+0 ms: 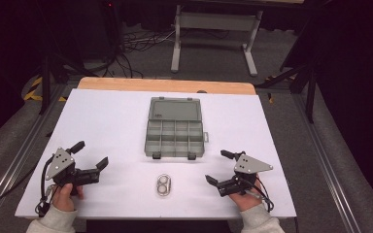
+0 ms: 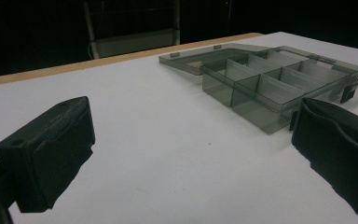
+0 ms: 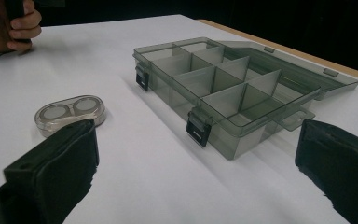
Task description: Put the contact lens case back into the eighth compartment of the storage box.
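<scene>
Left gripper [image 1: 91,154]: near the table's [image 1: 111,126] left front corner, held by the left hand [image 1: 66,193]. Jaws spread wide, nothing between them. In the left gripper view the jaws frame bare white surface, with the box [image 2: 270,81] ahead and to the right.

Centre: grey see-through box [image 1: 175,138] lies open, lid [image 1: 175,108] folded flat away from the person. Compartments in two rows look empty. Two dark latches on the near wall. In front of the box, apart from it, a small clear oval case [image 1: 163,185] lies flat; two round wells inside.

Right gripper [image 1: 218,167]: near the right front corner, held by the right hand [image 1: 245,198]. Jaws wide apart, holding nothing. In the right gripper view the case [image 3: 70,113] sits just beyond its left jaw, the box [image 3: 223,88] ahead between the jaws.
</scene>
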`<state>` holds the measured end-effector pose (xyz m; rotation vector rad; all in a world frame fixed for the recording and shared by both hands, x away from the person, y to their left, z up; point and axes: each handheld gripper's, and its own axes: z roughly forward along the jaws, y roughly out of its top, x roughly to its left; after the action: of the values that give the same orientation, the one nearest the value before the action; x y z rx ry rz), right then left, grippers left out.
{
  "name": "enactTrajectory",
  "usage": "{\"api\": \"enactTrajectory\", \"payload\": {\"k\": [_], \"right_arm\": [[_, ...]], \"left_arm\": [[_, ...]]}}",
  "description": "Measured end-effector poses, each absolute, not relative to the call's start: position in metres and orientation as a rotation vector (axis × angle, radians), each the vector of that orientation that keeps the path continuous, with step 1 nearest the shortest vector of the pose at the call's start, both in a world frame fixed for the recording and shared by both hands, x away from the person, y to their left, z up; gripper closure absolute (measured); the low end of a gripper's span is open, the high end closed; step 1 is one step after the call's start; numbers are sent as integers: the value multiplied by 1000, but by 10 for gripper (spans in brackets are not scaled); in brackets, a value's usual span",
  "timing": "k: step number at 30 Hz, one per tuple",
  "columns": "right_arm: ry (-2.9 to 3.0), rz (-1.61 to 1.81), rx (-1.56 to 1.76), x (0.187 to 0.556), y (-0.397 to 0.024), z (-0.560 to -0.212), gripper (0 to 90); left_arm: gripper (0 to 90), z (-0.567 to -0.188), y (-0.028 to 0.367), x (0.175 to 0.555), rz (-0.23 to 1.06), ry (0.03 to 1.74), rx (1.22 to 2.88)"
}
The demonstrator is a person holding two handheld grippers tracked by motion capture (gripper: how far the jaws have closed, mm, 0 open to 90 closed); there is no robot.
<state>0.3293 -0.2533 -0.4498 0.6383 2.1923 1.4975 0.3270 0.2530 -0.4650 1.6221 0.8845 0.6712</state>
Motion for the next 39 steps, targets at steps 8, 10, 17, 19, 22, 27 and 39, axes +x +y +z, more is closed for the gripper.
{"api": "enactTrajectory", "payload": {"k": [8,10,17,19,22,27,39], "right_arm": [[2193,1497,643,329,-253,-449,6],[2194,1500,644,330,-253,-449,6],[2214,1504,627,331,-247,-438,7],[2214,1504,615,331,-245,-434,8],[2217,1505,603,331,-243,-428,8],[2225,1514,591,333,-242,-424,12],[2254,1513,563,338,-238,-412,15]], "left_arm": [[2,-465,253,327,673,884,1624],[2,-465,253,327,674,884,1624],[2,-465,253,327,673,883,1624],[2,-465,253,327,672,884,1624],[2,-465,253,327,673,884,1624],[2,-465,253,327,673,887,1625],[2,-465,253,327,672,889,1625]]}}
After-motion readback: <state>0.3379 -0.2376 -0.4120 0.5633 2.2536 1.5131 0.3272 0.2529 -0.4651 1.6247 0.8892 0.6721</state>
